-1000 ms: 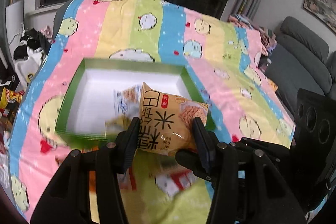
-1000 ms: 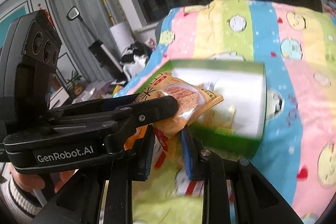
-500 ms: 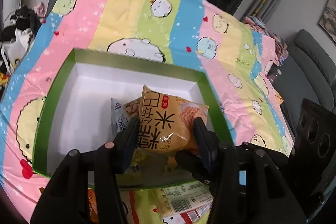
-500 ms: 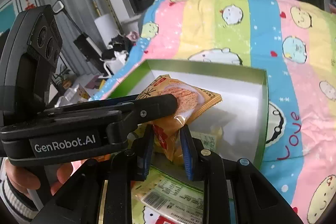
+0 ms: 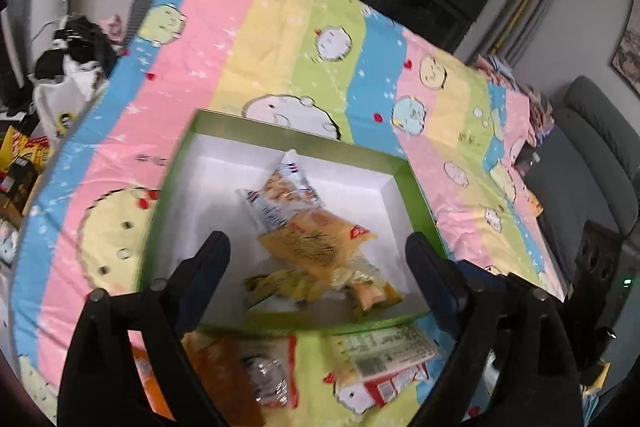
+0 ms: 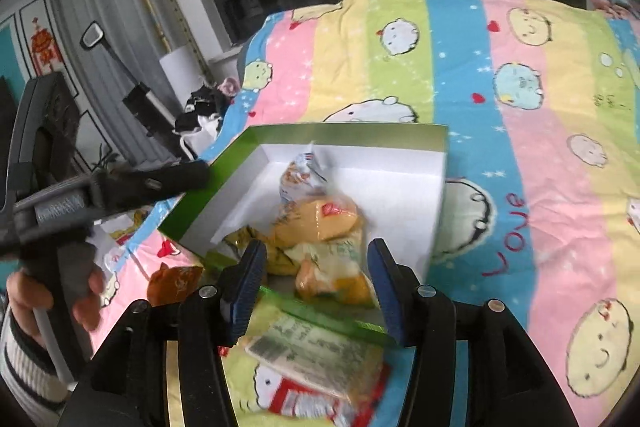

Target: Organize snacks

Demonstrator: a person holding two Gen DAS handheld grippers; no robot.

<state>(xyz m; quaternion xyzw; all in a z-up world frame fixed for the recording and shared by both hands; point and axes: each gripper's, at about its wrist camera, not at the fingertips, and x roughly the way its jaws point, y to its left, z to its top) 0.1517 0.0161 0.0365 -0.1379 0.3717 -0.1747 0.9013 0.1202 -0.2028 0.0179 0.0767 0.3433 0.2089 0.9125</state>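
Observation:
A green box with a white inside (image 5: 188, 163) (image 6: 344, 135) lies on the striped cartoon blanket. Inside lie an orange-yellow snack bag (image 5: 316, 243) (image 6: 320, 223), a white-blue packet (image 5: 280, 195) (image 6: 300, 171) and more yellow packets (image 5: 372, 287) (image 6: 336, 279). My left gripper (image 5: 316, 255) is open and empty above the box's near edge. My right gripper (image 6: 316, 267) is open and empty over the box's near side. The left gripper's finger (image 6: 160, 183) shows in the right wrist view, left of the box.
Outside the box's near wall lie an orange packet (image 5: 224, 367) (image 6: 172, 283) and a flat white-red snack pack (image 5: 380, 359) (image 6: 316, 359). A grey sofa (image 5: 600, 147) stands to the right. Clothes and bags (image 5: 68, 67) lie past the blanket's left edge.
Both grippers have opened and let go of their snack bags, which now lie in the box. Both grippers have drawn back a little towards the box's near edge.

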